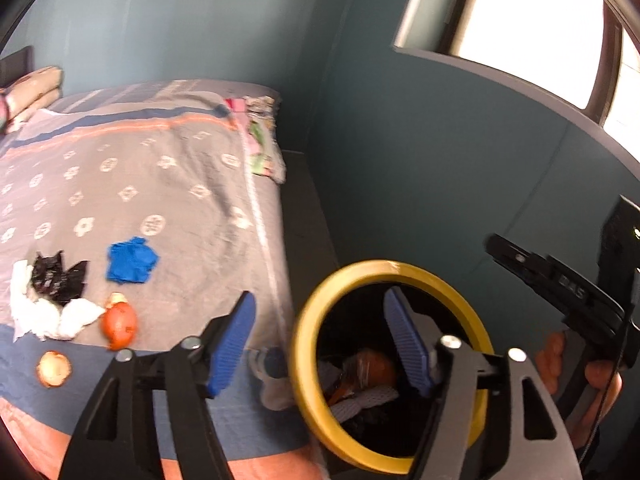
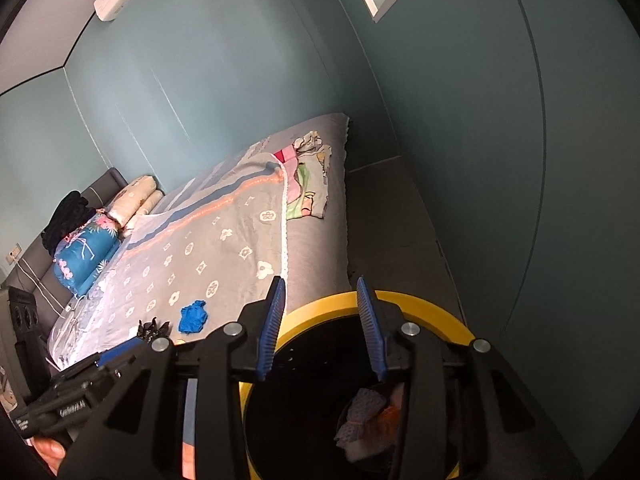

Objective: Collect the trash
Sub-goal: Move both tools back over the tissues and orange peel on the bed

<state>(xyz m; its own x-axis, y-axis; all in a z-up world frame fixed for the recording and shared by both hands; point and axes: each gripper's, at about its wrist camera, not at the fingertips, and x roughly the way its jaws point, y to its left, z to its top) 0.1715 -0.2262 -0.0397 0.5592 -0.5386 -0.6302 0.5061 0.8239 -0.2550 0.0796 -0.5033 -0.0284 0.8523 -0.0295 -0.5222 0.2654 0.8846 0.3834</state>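
A black bin with a yellow rim (image 1: 320,304) (image 2: 436,308) stands beside the bed, with trash in the bottom (image 2: 370,416). On the bed lie a blue crumpled scrap (image 1: 132,260) (image 2: 194,316), a black wrapper (image 1: 58,278), white tissue (image 1: 48,316), an orange wrapper (image 1: 120,324) and a small round piece (image 1: 54,368). My left gripper (image 1: 320,340) is open and empty, astride the bin's rim. My right gripper (image 2: 322,320) is open and empty above the bin, and also shows in the left wrist view (image 1: 560,284).
The bed (image 2: 240,232) carries a grey patterned blanket, folded clothes (image 2: 312,168) at its far corner and pillows (image 2: 132,200) at the head. A teal wall (image 2: 480,160) runs on the right, with a narrow floor strip (image 2: 392,220) between it and the bed.
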